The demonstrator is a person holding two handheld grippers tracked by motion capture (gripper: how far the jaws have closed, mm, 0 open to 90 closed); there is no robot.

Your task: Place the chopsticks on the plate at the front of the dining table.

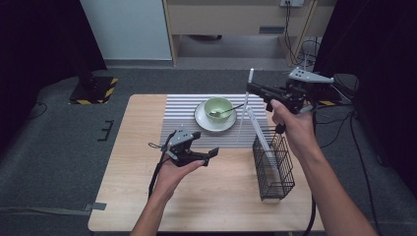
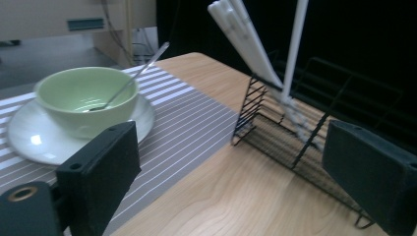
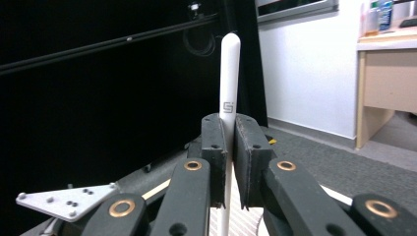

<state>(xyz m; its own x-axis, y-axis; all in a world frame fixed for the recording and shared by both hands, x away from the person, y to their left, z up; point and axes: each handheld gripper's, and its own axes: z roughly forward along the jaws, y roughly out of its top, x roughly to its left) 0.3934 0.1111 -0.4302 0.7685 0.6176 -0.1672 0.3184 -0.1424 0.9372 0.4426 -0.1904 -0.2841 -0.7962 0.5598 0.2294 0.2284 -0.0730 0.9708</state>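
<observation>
Wooden table (image 1: pixel 206 196) fills centre frame, black wire rack (image 1: pixel 273 164) at lower right; my left gripper (image 1: pixel 205 156) hangs with jaws apart, holding nothing, my right gripper (image 1: pixel 252 87) pinches a white chopstick (image 1: pixel 245 105) upright just above the rack

mark: small square "S"-like logo (no other legible text) | on: white chopstick (image 3: pixel 229 88)
</observation>
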